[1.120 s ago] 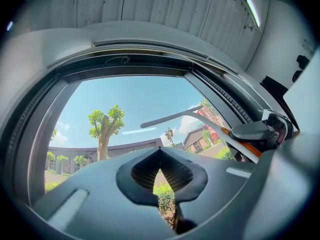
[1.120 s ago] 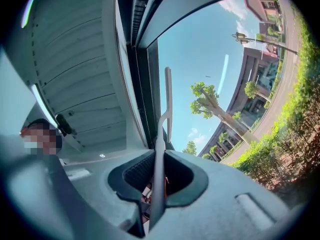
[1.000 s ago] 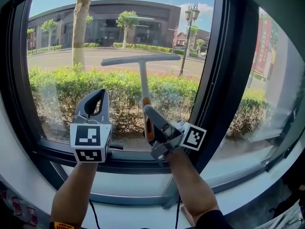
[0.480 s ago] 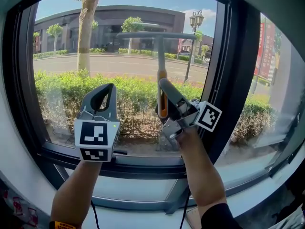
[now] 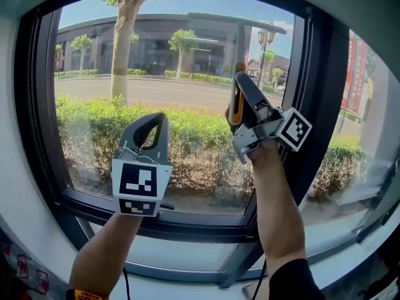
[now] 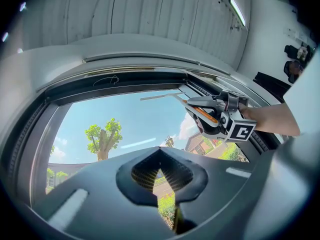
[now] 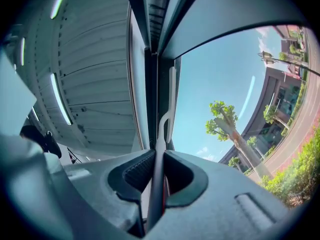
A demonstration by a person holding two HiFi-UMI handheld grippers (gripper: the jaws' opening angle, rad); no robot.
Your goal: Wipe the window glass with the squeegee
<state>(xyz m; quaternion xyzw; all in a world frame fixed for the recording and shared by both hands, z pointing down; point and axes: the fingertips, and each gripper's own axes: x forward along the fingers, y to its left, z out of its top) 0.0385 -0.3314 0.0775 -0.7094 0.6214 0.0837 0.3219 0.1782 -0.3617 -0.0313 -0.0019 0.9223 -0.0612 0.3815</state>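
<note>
The right hand-held gripper (image 7: 155, 170) is clamped on the squeegee (image 7: 171, 99) handle, with the blade at 12 o'clock on the window glass (image 5: 175, 61). The left hand-held gripper (image 6: 160, 169) is at 7 o'clock, jaws together and empty.

White sill (image 5: 178, 290) runs below dark window frame (image 5: 187, 221).
</note>
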